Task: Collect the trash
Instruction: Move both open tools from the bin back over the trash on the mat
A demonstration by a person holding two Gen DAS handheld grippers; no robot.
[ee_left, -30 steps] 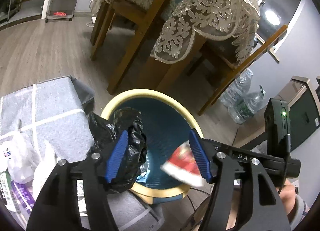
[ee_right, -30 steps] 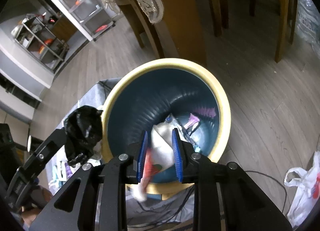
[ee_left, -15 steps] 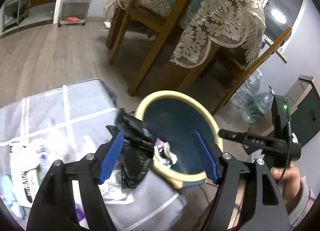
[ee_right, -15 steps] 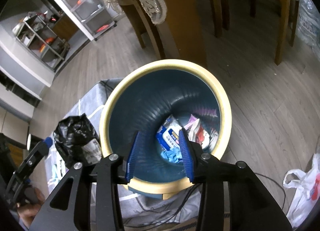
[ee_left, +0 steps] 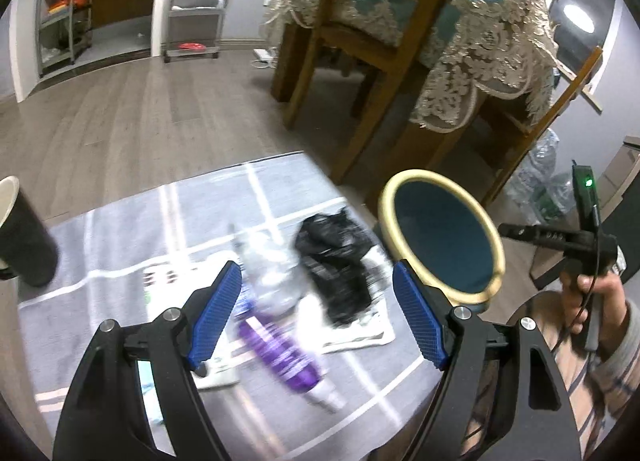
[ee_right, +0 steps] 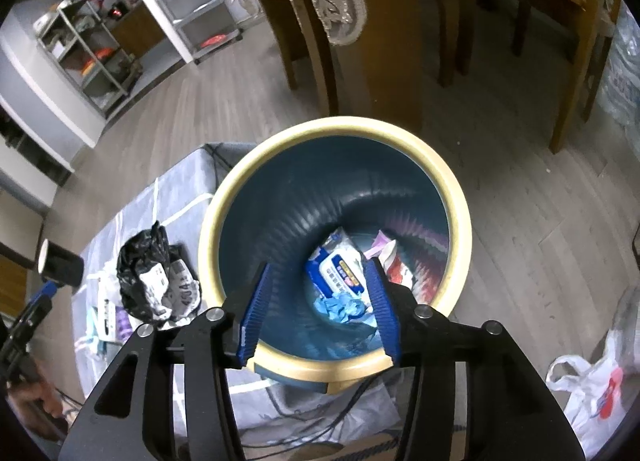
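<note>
Hovering over the grey cloth-covered table [ee_left: 120, 229], the left gripper [ee_left: 316, 313] is gaping wide with nothing between its blue pads [ee_left: 216, 313]. Just past those pads, the trash is lying in a loose heap: a purple tube [ee_left: 284, 353] nearest, a clear crumpled wrapper [ee_left: 272, 277] beyond it, and a crumpled black bag [ee_left: 336, 257] to their right on white paper [ee_left: 360, 325]. A dark paper cup [ee_left: 20, 237] is standing at the table's left edge, well apart from the heap, with bare cloth showing between them.

The blue bin [ee_left: 440, 237] with its cream rim is sitting just beside the table's right edge, close to the black bag. The right gripper [ee_right: 318, 309] is hanging released above the bin's mouth [ee_right: 452, 197], its pads [ee_right: 256, 309] spread and empty. Down inside, a white-and-blue wipes packet [ee_right: 338, 269], a blue glove [ee_right: 340, 307] and a red-and-white wrapper [ee_right: 394, 265] are lying on the bottom.

A white plastic bag [ee_right: 592, 381] is lying on the wooden floor [ee_right: 540, 201] right of the bin. Farther off, chair legs [ee_left: 304, 73] and a lace-draped dining table [ee_left: 480, 49] are crowding the space behind the bin, while open floor is stretching toward the shelving [ee_left: 192, 9].
</note>
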